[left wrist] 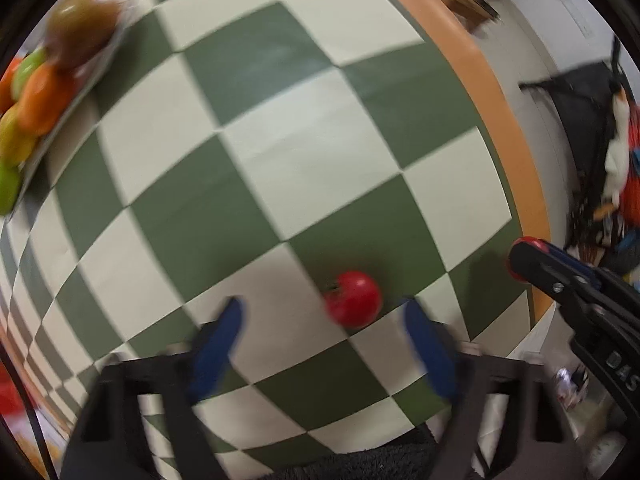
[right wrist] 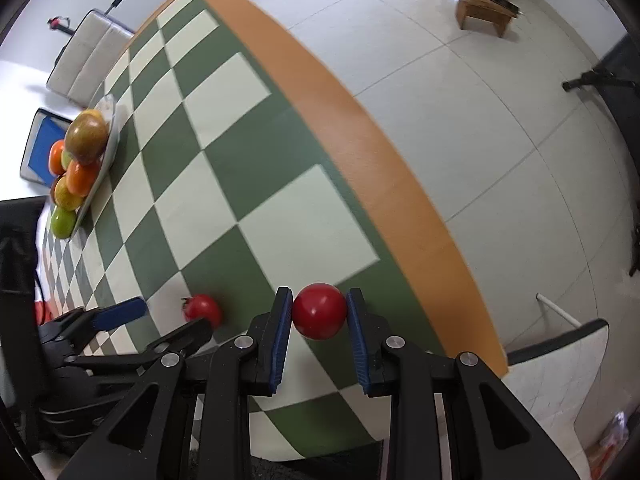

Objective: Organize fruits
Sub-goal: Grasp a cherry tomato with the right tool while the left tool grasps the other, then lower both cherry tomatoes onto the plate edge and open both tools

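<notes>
A small red tomato (left wrist: 354,298) with a green stem lies on the checkered tablecloth near the front edge. My left gripper (left wrist: 324,305) stands open around it, blue fingers (left wrist: 224,336) on either side and not touching. The right wrist view shows the same tomato (right wrist: 202,308) beside the left gripper (right wrist: 172,314). My right gripper (right wrist: 319,298) is shut on a smooth red round fruit (right wrist: 319,311), held just above the cloth near the table's orange border. A plate (right wrist: 109,109) piled with orange, green and brownish fruit (right wrist: 82,148) sits far left; the plate's rim (left wrist: 96,76) shows at the upper left.
The table's orange edge (right wrist: 360,136) runs diagonally, with tiled floor (right wrist: 480,100) beyond it. A grey chair (right wrist: 92,52) and a blue chair (right wrist: 42,144) stand behind the table, and a wooden stool (right wrist: 484,8) is on the floor. Bare checkered cloth (left wrist: 280,140) lies between plate and grippers.
</notes>
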`<state>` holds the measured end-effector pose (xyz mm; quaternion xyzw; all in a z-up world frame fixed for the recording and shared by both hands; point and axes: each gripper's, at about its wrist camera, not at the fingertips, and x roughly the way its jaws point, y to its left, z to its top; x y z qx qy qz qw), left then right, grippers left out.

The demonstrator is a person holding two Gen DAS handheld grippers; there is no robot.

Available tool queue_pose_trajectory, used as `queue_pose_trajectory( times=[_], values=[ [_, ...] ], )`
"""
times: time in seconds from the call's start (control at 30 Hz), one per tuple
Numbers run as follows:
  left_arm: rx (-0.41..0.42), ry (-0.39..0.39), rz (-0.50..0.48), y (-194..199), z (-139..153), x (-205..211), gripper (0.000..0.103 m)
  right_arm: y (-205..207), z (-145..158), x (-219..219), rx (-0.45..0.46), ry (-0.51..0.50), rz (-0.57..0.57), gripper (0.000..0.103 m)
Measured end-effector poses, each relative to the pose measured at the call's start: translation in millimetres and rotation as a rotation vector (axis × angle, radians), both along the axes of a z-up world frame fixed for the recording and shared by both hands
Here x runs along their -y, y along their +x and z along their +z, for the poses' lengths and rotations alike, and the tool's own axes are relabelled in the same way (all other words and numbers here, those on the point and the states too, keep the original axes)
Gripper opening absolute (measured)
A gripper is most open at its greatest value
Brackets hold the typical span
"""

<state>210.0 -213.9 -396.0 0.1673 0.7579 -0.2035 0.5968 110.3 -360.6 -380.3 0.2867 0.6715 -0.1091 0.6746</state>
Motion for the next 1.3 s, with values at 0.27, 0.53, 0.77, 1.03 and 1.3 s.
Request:
queue_pose_trajectory(
  times=[0.27, 0.53, 0.77, 1.03, 1.3],
  values=[
    [0.006, -0.04, -0.002, 3.1, 6.7, -6.7, 0.028, 3.3, 17.2, -2.3, 0.011, -0.015, 0.012, 0.03],
    [0.065, -0.135, 0.343, 68.4, 64.8, -122.9, 0.028, 69.5, 55.2, -66.4, 0.13, 0.036, 0.177, 0.03],
    [0.084, -0.194, 0.697, 134.7, 87.4, -240.2, 0.028, 156.1, 53.0, -160.4, 0.232, 0.203, 0.322, 0.03],
    [-0.051, -0.232, 0.869, 189.3, 45.6, -281.0, 0.028, 235.6, 11.4, -242.5, 0.242, 0.287, 0.418, 0.03],
    [-0.07, -0.182, 0.856, 204.4, 33.3, -282.7, 0.028, 265.8, -5.2, -260.1, 0.228, 0.24, 0.496, 0.03]
  ],
)
